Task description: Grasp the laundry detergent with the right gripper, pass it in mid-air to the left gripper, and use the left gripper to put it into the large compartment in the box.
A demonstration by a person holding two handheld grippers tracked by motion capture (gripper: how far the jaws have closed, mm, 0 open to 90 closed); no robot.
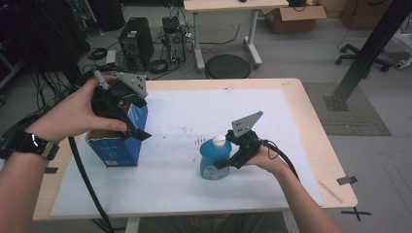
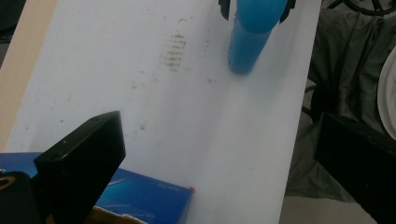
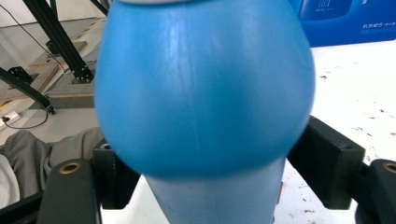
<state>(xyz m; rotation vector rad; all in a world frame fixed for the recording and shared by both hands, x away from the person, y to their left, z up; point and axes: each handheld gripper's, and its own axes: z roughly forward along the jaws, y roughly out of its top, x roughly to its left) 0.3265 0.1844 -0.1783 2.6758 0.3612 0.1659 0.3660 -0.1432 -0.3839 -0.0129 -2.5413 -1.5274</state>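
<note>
One blue bottle (image 1: 214, 160) with a white cap stands upright on the white sheet (image 1: 194, 121) near the table's middle; its body is smooth, bulbous at the shoulder and narrower below; the right gripper (image 1: 227, 161) clasps that narrower part, a jaw pressed to each side; the left gripper (image 1: 133, 119), jaws spread wide, hovers over the open blue box (image 1: 116, 148) at the sheet's left edge.

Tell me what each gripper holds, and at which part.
The right gripper clamps the blue bottle at its lower body, below the bulge. The left gripper stands open at the blue box, holding nothing.
</note>
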